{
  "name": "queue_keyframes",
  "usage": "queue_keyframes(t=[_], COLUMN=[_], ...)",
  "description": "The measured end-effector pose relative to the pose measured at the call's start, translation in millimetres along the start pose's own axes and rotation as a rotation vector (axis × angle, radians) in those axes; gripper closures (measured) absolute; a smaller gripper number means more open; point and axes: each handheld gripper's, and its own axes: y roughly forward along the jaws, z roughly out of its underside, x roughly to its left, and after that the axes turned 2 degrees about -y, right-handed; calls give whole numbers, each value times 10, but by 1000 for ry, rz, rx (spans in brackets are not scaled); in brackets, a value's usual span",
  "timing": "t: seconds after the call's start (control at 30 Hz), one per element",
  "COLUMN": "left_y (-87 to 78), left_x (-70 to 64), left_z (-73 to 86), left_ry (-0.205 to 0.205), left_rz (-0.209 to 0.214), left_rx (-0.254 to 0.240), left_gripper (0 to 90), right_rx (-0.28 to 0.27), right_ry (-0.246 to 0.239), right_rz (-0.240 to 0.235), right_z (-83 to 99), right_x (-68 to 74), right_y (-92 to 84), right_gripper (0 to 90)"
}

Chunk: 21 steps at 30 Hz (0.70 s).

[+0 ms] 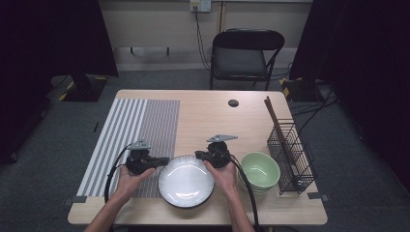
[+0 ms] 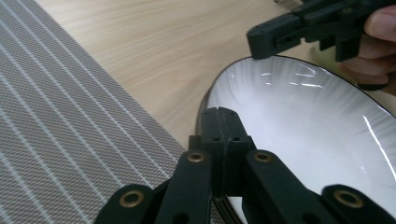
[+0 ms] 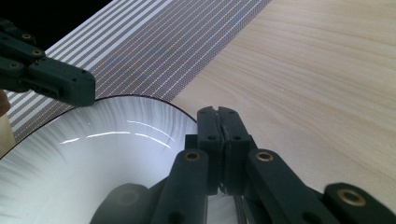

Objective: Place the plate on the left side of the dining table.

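Observation:
A white plate [image 1: 186,181] with a dark rim lies near the table's front edge, between my two grippers. My left gripper [image 1: 164,160] is shut on the plate's left rim, and my right gripper [image 1: 199,155] is shut on its upper right rim. In the left gripper view the black jaws [image 2: 219,112] meet over the edge of the plate [image 2: 299,121], with the right gripper [image 2: 261,44] across it. The right gripper view has its jaws [image 3: 218,112] pinched on the plate [image 3: 93,158], with the left gripper [image 3: 70,86] on the far rim.
A grey and white striped mat [image 1: 135,130] covers the table's left part, touching the plate's left side. Stacked green bowls [image 1: 260,169] stand right of the plate, beside a wire rack [image 1: 290,154] holding brown chopsticks. A folding chair [image 1: 246,53] stands behind the table.

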Motion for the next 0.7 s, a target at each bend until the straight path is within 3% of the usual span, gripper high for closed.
queue_keyframes(t=[0.07, 0.2, 0.3, 0.43, 0.53, 0.7], left_y=[8, -1, -13, 0, 10, 13], left_x=[-8, 3, 39, 36, 14, 58], left_z=[-3, -7, 13, 16, 9, 16], left_ry=[8, -23, -40, -40, -20, -50], left_rz=[-5, -28, -42, -29, -49, -24], left_rx=[2, -26, -19, -18, -17, -13], left_gripper=[900, 851, 795, 827, 873, 843], right_rx=[4, -9, -9, -12, -9, -6], right_ry=[0, 7, 28, 39, 49, 47], right_rz=[3, 1, 1, -4, -2, -6], right_z=[-6, 12, 22, 31, 44, 67], right_x=[7, 3, -1, -7, -10, -7], right_y=[1, -1, -8, -11, -13, -25], right_gripper=[885, 885, 885, 885, 886, 885])
